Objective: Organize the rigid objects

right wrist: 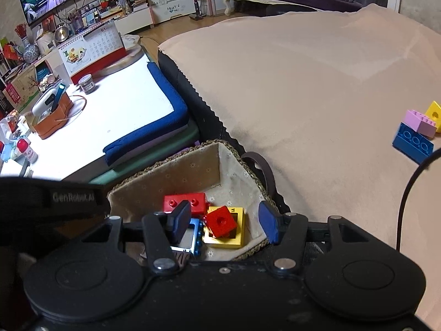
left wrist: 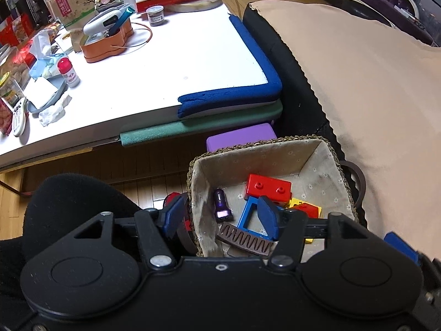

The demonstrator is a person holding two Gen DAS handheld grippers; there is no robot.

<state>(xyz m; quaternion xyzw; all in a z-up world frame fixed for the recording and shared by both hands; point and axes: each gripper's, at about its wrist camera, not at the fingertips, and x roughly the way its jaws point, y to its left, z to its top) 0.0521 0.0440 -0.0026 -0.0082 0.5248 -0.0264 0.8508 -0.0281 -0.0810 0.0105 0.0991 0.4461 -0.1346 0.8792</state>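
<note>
Left tongs (left wrist: 220, 215): jaws spread wide and holding nothing, straddling the near left wall of the basket (left wrist: 325, 162), one finger outside the rim, the other inside above the blue frame piece (left wrist: 248, 215). Right tongs (right wrist: 224, 222): jaws likewise spread and empty, poised over the near end of the same basket, above the red cube (right wrist: 220, 220), which sits tilted on the yellow frame block (right wrist: 239, 231).

Basket contents: a long red brick (left wrist: 268, 189) toward the far wall, a purple car charger (left wrist: 220, 204), and a brown comb (left wrist: 245, 241) at the near edge, all lying loose on the flowered lining.

Surroundings: the basket rests at the edge of a beige cloth (right wrist: 303, 82). Well apart on that cloth lie a blue brick (right wrist: 412, 144), a pink brick (right wrist: 420, 122) touching it, and a yellow block (right wrist: 434, 114) behind. A white table (left wrist: 165, 63) stands beside the basket.
</note>
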